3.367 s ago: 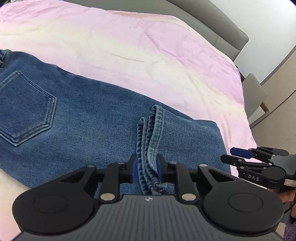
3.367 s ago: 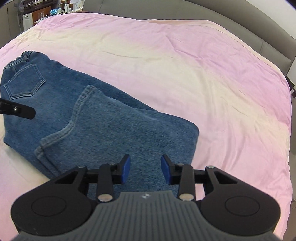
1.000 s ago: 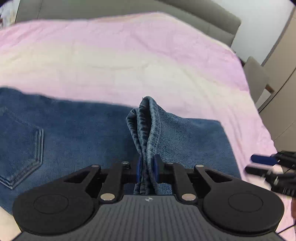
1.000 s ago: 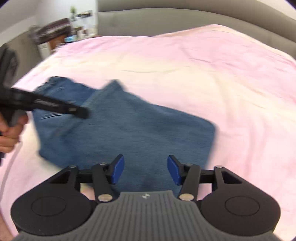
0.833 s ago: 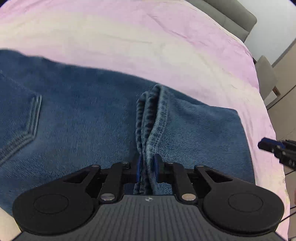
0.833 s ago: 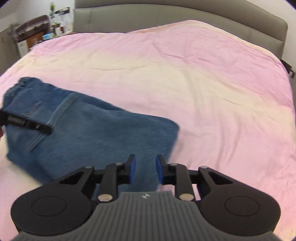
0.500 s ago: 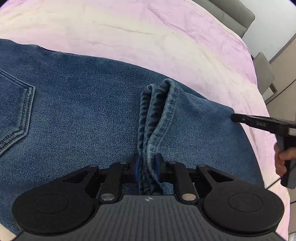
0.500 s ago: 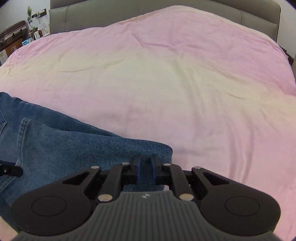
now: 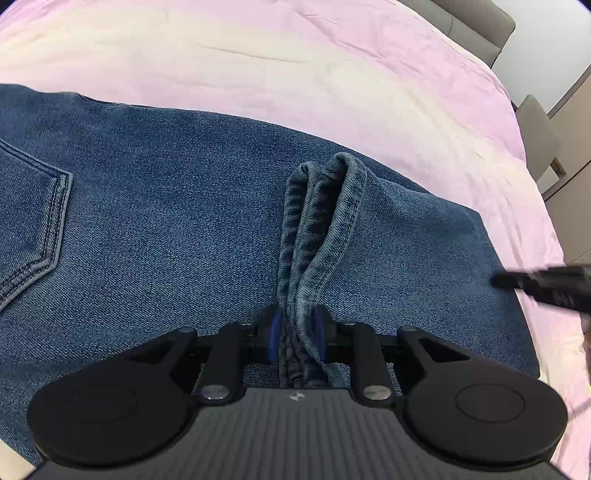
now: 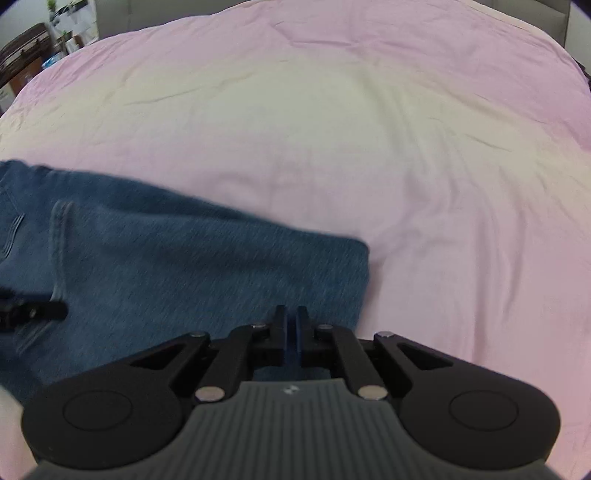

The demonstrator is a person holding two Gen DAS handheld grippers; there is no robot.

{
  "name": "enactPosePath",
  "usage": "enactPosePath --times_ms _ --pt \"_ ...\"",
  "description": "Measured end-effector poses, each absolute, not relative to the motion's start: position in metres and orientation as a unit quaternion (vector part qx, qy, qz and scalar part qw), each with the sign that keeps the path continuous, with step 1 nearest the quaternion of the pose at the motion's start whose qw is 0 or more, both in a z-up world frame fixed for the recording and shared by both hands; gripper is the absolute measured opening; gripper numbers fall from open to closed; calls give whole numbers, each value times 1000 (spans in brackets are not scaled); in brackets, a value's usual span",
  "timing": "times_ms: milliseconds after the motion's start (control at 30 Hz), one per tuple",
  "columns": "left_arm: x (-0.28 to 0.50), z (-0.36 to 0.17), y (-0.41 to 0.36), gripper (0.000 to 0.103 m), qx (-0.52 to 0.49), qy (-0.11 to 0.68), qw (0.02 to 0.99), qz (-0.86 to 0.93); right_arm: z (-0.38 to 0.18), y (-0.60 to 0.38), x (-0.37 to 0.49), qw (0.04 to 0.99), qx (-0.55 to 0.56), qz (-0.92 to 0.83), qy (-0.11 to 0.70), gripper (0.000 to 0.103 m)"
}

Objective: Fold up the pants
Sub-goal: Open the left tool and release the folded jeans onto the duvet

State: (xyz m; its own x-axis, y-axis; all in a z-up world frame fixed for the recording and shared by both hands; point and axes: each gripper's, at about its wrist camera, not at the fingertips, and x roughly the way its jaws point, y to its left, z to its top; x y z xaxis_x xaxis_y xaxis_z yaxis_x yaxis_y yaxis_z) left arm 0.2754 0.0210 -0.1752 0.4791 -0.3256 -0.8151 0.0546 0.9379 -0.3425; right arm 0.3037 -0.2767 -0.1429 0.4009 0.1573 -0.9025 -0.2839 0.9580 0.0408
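Blue denim pants (image 9: 166, 229) lie folded on a pink bedspread (image 9: 332, 74). A back pocket (image 9: 33, 221) shows at the left. My left gripper (image 9: 297, 332) is shut on the bunched leg hems (image 9: 317, 221) and holds them over the folded pants. My right gripper (image 10: 291, 325) is shut, with its fingers together over the near right corner of the pants (image 10: 184, 273); I cannot tell if cloth is pinched between them. It also shows blurred at the right edge of the left wrist view (image 9: 546, 284).
The bedspread (image 10: 369, 129) spreads wide beyond the pants. A grey headboard (image 9: 469, 22) runs along the far edge. A grey chair (image 9: 535, 136) and wooden cabinet stand past the bed's right side. Shelves with clutter (image 10: 33, 48) stand at far left.
My right gripper has shut and come down to the near right corner of the pants. My left gripper keeps its hold on the hems and has moved lower over the denim.
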Motion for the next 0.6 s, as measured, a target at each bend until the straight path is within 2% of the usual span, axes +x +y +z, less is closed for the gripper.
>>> enactPosePath --times_ms 233,433,600 --pt "276 -173 6 25 -109 500 854 -99 -135 -272 236 807 -105 175 554 0" --pt "276 -176 -2 28 -91 496 859 -93 -167 -268 230 796 -118 172 568 0" --pt "274 -175 -5 29 -93 490 863 -84 -166 -269 233 796 -116 173 569 0"
